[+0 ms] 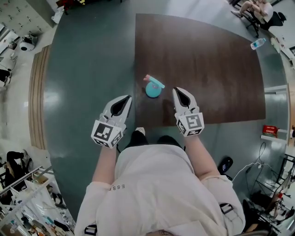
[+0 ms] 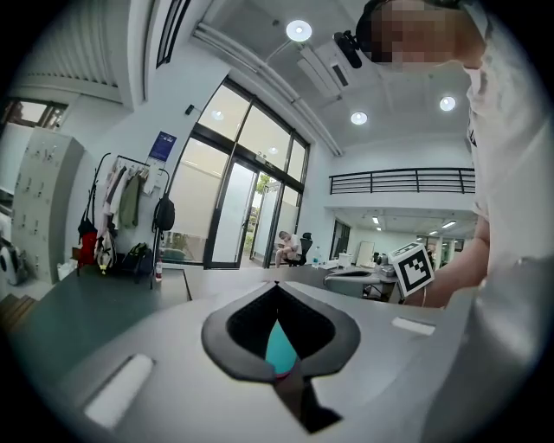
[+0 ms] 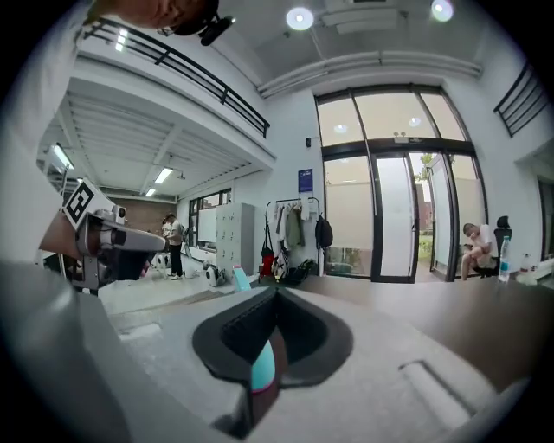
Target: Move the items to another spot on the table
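A round teal item (image 1: 153, 90) sits near the front left corner of the brown table (image 1: 207, 64), with a teal-and-pink piece (image 1: 154, 81) lying across its top. My left gripper (image 1: 128, 97) hangs just off the table's left edge, left of the item, its jaws shut and empty. My right gripper (image 1: 176, 90) is to the item's right, over the table, also shut with nothing held. In both gripper views the jaw tips meet, left gripper (image 2: 277, 287) and right gripper (image 3: 277, 290). A teal patch shows through the opening behind the tips.
The table's front edge runs just beyond the person's feet (image 1: 140, 132). A water bottle (image 1: 257, 44) lies off the table's far right corner. A red box (image 1: 270, 130) sits on a shelf at right. A seated person (image 1: 258, 7) is at the far right.
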`<state>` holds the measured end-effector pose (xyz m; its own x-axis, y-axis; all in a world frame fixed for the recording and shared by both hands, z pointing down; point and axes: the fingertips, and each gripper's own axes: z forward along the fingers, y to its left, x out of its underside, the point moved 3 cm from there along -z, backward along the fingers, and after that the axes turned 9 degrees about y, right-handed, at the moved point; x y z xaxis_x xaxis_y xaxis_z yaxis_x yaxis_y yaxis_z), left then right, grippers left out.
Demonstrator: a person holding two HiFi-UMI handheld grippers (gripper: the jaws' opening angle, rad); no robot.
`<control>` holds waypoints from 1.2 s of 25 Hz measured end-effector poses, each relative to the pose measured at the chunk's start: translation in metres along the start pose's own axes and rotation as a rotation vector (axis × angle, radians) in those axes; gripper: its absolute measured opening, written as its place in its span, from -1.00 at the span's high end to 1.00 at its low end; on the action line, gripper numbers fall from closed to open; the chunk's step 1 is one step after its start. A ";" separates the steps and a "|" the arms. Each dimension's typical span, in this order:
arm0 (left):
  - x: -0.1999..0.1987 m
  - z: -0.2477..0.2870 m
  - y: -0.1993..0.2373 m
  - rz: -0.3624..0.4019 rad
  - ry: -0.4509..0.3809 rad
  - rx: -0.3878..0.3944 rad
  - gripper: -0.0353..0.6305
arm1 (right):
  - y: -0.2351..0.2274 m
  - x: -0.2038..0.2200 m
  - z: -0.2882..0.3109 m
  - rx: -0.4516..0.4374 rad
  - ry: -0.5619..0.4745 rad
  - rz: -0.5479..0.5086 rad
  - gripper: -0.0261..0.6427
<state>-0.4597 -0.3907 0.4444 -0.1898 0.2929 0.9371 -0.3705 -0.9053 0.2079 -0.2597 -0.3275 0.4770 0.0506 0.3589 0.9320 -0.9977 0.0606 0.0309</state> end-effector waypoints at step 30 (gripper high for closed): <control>0.039 0.141 -0.392 -0.018 -0.067 -0.053 0.84 | -0.250 0.127 -0.346 -0.062 0.015 0.022 0.94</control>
<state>-0.1938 -0.0682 0.4390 -0.1218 0.2859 0.9505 -0.4210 -0.8821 0.2114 0.0115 0.0255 0.4626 0.0297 0.3750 0.9266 -0.9939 0.1099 -0.0126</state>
